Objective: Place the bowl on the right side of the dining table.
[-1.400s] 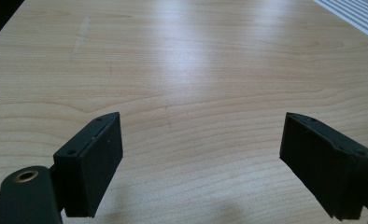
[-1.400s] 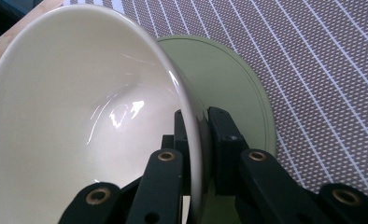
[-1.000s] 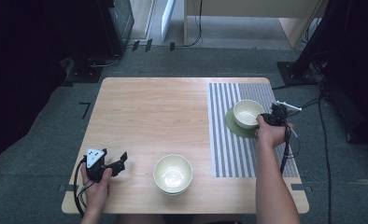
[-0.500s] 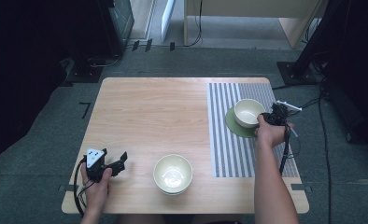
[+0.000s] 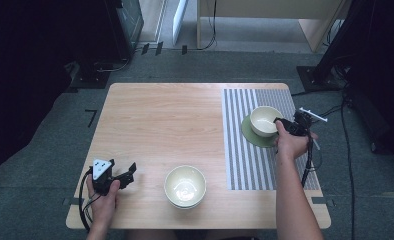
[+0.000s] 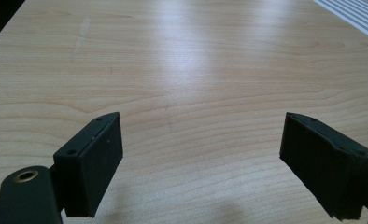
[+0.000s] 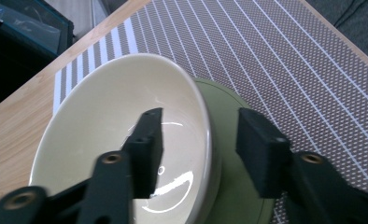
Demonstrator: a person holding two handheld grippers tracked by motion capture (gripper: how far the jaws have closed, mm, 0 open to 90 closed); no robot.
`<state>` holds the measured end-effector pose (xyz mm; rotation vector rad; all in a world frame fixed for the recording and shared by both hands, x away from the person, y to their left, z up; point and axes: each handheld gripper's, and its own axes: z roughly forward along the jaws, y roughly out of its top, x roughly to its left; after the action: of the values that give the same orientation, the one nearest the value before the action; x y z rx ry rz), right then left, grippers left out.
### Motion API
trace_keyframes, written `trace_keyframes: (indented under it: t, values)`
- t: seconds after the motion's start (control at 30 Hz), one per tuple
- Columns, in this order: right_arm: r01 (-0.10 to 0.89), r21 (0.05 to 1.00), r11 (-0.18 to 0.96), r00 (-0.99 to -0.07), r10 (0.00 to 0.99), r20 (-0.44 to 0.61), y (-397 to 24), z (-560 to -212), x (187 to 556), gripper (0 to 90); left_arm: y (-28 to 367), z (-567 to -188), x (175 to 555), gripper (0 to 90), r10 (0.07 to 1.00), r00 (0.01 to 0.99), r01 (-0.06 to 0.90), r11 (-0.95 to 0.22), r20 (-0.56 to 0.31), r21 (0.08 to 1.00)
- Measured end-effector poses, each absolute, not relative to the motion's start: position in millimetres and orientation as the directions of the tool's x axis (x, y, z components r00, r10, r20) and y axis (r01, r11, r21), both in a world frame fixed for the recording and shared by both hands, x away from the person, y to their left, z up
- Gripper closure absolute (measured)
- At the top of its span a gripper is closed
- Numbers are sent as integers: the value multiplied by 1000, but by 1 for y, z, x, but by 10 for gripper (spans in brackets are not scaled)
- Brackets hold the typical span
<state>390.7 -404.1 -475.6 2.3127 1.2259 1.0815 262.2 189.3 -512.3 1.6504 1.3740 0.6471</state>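
Right tongs point(image 7: 198, 144) had just spread, straddling the bowl point(image 7: 102, 140) rim on its saucer point(image 7: 229, 140); best withdrawn straight up. Left tongs point(image 6: 201, 163) gaped empty.

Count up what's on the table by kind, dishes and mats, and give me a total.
Cream bowls: 2, one on the saucer, one near the front edge (possibly a stack; hard to tell).
Green saucers: 1.
Striped placemats: 1.
Total: 4.

a lab or studio set up for recording: a lone wooden table point(image 5: 175, 120) on grey carpet point(image 5: 50, 165), dark equipment stands point(image 5: 335, 55) around it, cables point(image 5: 355, 145) trailing across the floor.
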Motion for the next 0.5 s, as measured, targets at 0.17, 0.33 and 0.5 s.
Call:
trace_keyframes:
  t: [0.17, 0.33, 0.5]
  values:
    - [584, 598, -549, 308, 832, 462, -401, -472, 385, 324, 189, -512, 262, 128, 957, 256, 506, -14, -135, 863]
    - [572, 634, -520, 336, 854, 397, -401, -469, 380, 272, 189, -512, 262, 128, 957, 256, 506, -14, -135, 863]
    - [557, 661, -503, 304, 864, 401, -401, -467, 371, 274, 189, -512, 262, 128, 957, 257, 506, -15, -134, 863]
